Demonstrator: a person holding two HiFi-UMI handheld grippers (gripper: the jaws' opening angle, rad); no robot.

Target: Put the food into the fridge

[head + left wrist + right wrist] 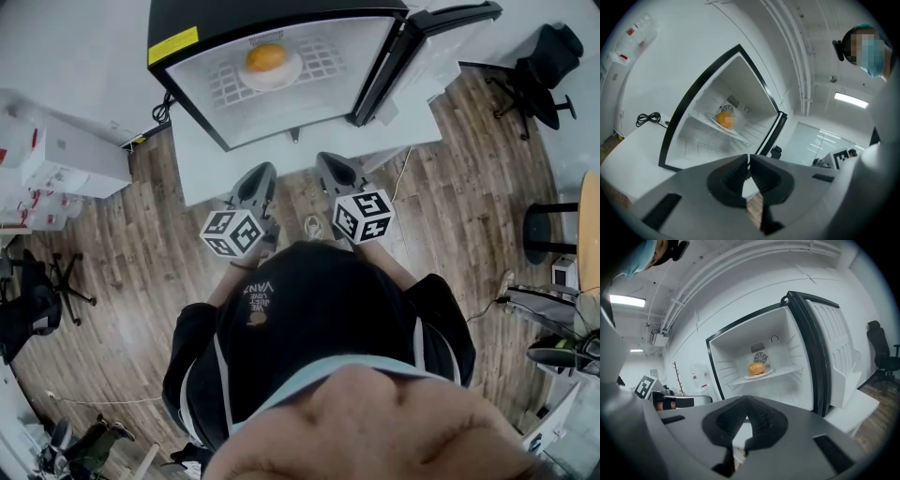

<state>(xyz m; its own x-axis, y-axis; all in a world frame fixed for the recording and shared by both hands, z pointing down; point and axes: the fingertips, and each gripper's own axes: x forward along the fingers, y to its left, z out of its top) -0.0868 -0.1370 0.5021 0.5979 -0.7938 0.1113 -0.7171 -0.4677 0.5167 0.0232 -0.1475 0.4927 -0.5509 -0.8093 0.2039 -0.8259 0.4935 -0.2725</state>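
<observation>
On the fridge shelf (330, 62) sits a bun (266, 57) on a plate (283, 81), likely soft, best lifted by the plate rim; left gripper (749, 161) and right gripper (747, 404) jaws are together, empty.

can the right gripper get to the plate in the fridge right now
Probably yes: the door stands open and nothing lies between the right gripper and the plate, though its jaws are shut.

my head view looks steeply down from above open fridge (361, 42). both gripper views sit low, fairly near, facing fridge interior. all three share food (265, 58) inside.
</observation>
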